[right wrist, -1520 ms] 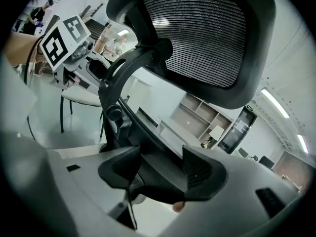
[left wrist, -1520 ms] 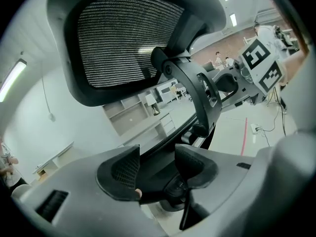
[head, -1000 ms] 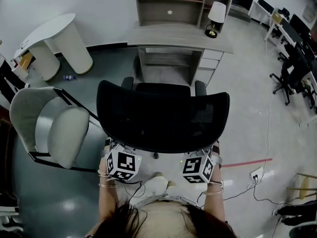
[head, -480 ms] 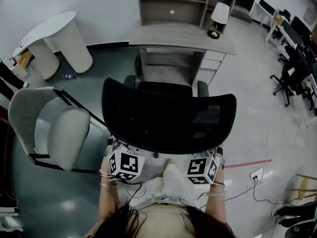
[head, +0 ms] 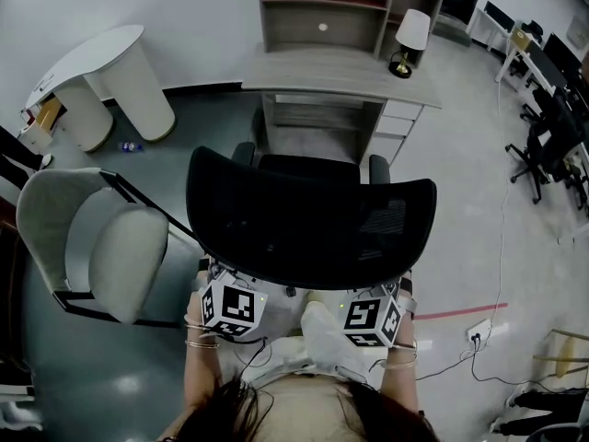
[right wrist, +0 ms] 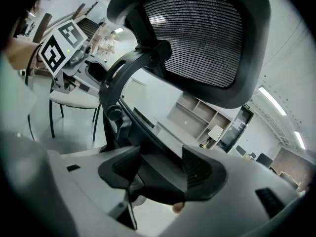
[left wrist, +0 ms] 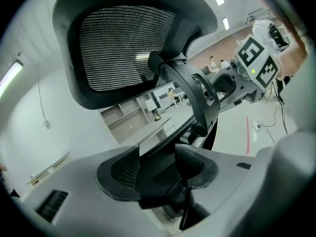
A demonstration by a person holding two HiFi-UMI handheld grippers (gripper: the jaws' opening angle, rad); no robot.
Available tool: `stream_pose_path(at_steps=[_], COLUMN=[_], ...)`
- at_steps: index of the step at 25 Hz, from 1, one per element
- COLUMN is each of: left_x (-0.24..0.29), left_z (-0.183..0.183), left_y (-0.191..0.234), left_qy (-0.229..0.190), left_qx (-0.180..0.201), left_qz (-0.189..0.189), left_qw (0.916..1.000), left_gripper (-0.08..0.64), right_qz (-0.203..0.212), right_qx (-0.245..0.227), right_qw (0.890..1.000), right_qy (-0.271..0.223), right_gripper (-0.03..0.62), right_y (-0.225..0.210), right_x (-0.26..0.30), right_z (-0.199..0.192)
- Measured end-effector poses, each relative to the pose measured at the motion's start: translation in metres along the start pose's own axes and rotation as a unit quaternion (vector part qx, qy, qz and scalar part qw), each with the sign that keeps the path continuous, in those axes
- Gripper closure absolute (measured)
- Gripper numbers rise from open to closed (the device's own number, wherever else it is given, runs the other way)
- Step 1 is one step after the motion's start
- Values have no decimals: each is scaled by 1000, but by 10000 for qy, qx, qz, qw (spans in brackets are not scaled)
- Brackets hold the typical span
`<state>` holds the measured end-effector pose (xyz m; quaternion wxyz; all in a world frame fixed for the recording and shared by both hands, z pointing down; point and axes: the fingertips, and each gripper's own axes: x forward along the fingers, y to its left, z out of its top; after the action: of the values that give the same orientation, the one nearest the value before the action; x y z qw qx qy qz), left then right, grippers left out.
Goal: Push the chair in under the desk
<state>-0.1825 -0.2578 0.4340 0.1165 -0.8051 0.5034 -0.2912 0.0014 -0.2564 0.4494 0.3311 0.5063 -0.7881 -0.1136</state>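
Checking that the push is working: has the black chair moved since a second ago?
Yes, slightly forward: the gap between the black chair and the desk has narrowed, and the red floor line lies farther behind the chair.

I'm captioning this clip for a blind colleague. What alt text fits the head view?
Seen from above, a person grips the back of a black mesh office chair with the left gripper and right gripper, facing a grey wooden desk with shelves and a white-shaded lamp. A white padded chair stands at the left.
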Motion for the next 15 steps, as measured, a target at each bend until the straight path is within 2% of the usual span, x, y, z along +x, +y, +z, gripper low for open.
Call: stream_pose_path(at_steps=[15], left_x=[34], left_z=[2], left_y=[24], left_qy=[-71], left_qx=[-3], left_qz=[23], left_qw=[10000], left_gripper=[339], right_qz=[-1], right_qx=[7], right_qw=[10000], right_qy=[-14], right_gripper=[342], right_y=[-14], right_x=[36], right_z=[11])
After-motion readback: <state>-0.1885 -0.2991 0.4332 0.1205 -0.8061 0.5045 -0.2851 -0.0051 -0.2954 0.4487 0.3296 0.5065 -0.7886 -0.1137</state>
